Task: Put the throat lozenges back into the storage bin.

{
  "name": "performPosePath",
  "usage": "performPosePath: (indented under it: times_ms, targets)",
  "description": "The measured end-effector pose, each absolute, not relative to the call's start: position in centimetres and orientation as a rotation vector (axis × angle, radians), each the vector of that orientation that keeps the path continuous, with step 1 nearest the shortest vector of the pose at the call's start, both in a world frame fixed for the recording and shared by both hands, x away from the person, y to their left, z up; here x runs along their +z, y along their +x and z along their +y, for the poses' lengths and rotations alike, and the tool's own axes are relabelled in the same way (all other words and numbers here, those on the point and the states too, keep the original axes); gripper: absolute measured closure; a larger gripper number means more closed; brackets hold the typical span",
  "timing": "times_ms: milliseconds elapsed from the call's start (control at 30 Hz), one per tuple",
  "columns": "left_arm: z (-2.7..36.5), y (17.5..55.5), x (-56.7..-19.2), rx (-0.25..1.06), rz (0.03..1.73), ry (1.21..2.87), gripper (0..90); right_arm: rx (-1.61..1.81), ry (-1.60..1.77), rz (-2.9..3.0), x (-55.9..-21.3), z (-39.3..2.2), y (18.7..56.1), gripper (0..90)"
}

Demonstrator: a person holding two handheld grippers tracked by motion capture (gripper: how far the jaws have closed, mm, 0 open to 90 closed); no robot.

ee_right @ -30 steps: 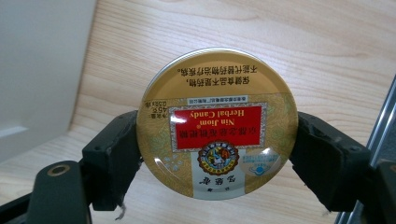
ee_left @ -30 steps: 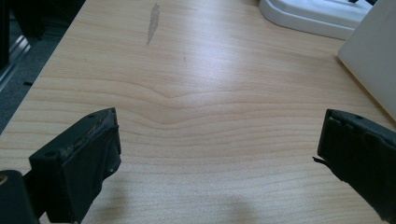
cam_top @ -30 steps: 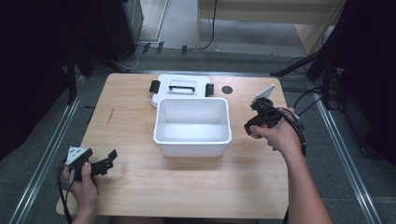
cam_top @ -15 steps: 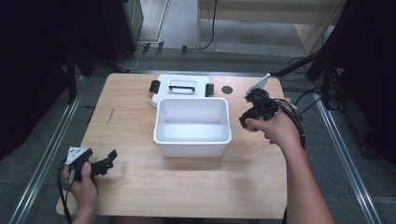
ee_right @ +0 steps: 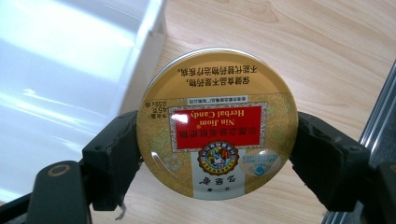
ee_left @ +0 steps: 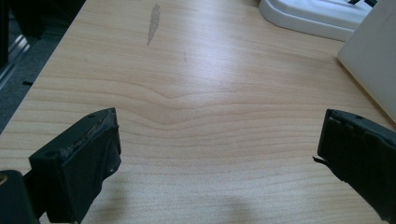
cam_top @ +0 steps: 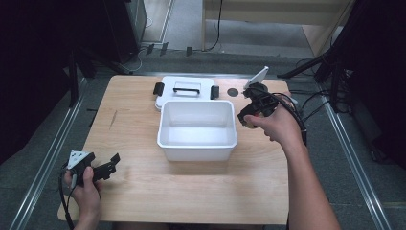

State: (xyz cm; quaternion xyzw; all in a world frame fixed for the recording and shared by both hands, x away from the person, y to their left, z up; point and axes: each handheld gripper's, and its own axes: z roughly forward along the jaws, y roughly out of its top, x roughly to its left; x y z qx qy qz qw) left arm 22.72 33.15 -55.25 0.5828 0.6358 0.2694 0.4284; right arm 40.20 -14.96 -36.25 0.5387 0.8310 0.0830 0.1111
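Note:
A round gold candy tin [ee_right: 217, 123] with a red label is clamped between the jaws of my right gripper [ee_right: 217, 154], held above the table beside the white bin's wall [ee_right: 74, 70]. From above, the right gripper [cam_top: 249, 117] hovers at the right rim of the white bin [cam_top: 197, 146], and a bit of the tin [cam_top: 249, 123] peeks out under it. My left gripper [cam_top: 111, 165] rests near the front left corner of the table, jaws wide apart with bare wood between them [ee_left: 219, 154].
The bin's white lid [cam_top: 186, 90] with black clips lies behind the bin. A small dark disc [cam_top: 232, 92] sits on the wood to the lid's right. The table's right edge and a metal rail [ee_right: 378, 126] run close to the tin.
The right gripper has carried the tin leftward and slightly forward, from the right side of the table to the bin's right rim. The left gripper has stayed put.

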Motion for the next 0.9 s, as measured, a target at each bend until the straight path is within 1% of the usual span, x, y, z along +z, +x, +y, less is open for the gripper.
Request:
performPosePath:
  times_ms: [900]
  targets:
    - [33.1, 22.7, -55.3, 0.674, 1.586, 1.454, 0.0, 0.336, 1.369, 2.535, -35.1, -11.2, 39.8, 20.8]
